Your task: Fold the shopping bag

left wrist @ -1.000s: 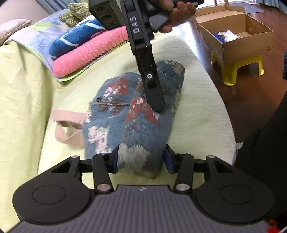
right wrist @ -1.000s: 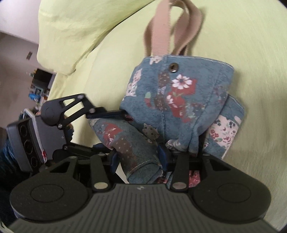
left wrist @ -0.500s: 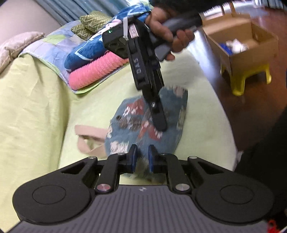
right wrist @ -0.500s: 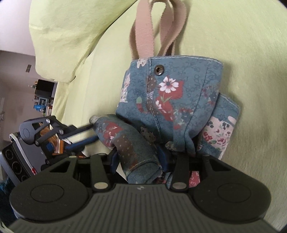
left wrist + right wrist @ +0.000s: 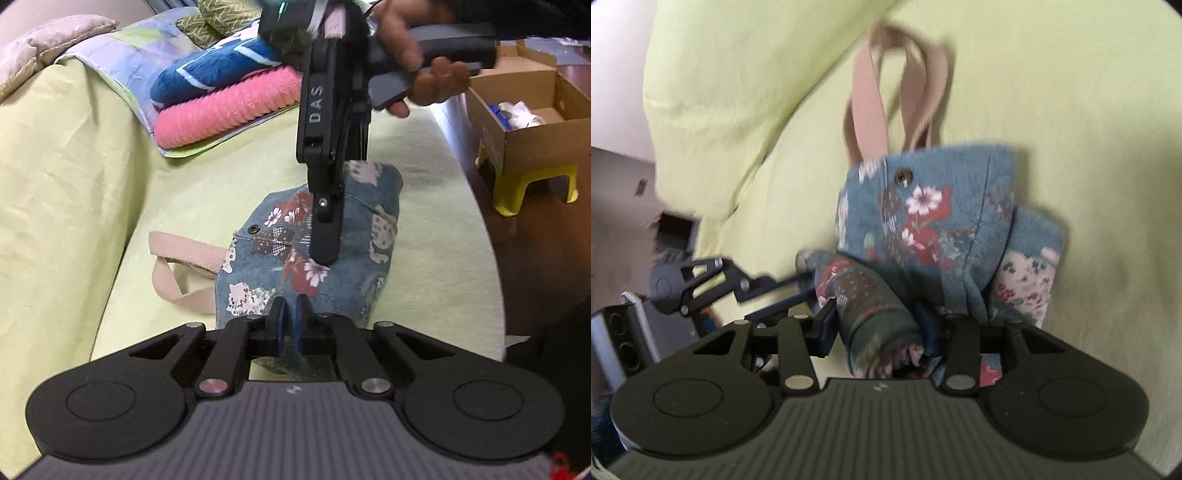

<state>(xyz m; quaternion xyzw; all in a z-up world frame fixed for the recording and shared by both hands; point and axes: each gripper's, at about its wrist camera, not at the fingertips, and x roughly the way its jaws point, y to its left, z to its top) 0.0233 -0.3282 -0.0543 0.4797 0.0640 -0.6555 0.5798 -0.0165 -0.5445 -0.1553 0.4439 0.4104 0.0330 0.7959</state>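
Observation:
The blue floral shopping bag (image 5: 343, 236) lies folded into a bundle on a pale green cushion (image 5: 439, 221), its pink handles (image 5: 177, 266) trailing left. My left gripper (image 5: 290, 325) is shut and empty, just short of the bag's near edge. My right gripper (image 5: 875, 325) is shut on a rolled fold of the bag (image 5: 871, 306); it shows in the left wrist view (image 5: 325, 254) pointing down onto the bag. The bag's snap button (image 5: 903, 177) and handles (image 5: 897, 92) face away in the right wrist view.
A pink towel (image 5: 229, 107) and a blue towel (image 5: 218, 70) are stacked at the back of the cushion. A cardboard box (image 5: 532, 122) sits on a yellow stool (image 5: 532, 184) on the wooden floor to the right. The sofa backrest (image 5: 62, 177) rises at the left.
My left gripper let go of the bag's near end, shut empty and pulled back. My right gripper kept its hold on the rolled fold.

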